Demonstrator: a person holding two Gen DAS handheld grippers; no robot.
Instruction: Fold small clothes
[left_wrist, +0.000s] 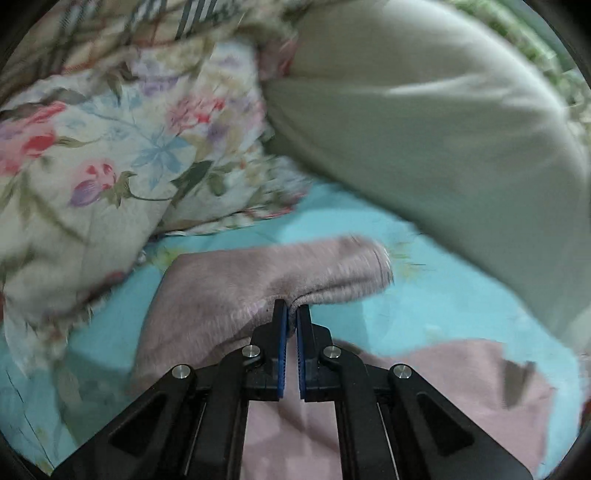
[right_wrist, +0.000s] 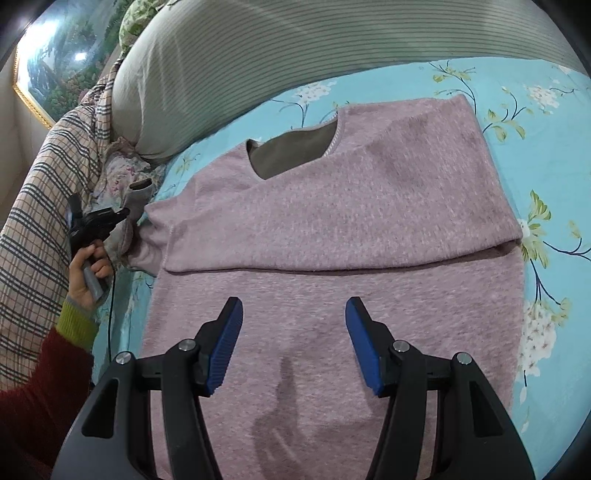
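Sweater (right_wrist: 332, 229): pink, laid flat on the blue floral bedsheet (right_wrist: 546, 122); writing not seen.
Left gripper (left_wrist: 291, 314): clamped on the sleeve (left_wrist: 280, 273).
Right gripper (right_wrist: 293, 314): spread wide above the sweater's lower part.

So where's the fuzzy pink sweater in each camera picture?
Left wrist view: the pink sweater is low in the middle; the left gripper is shut on its sleeve.
Right wrist view: the sweater fills the middle, lying flat, beyond the open right gripper.
Shared landmark: the turquoise flowered bedsheet under it.
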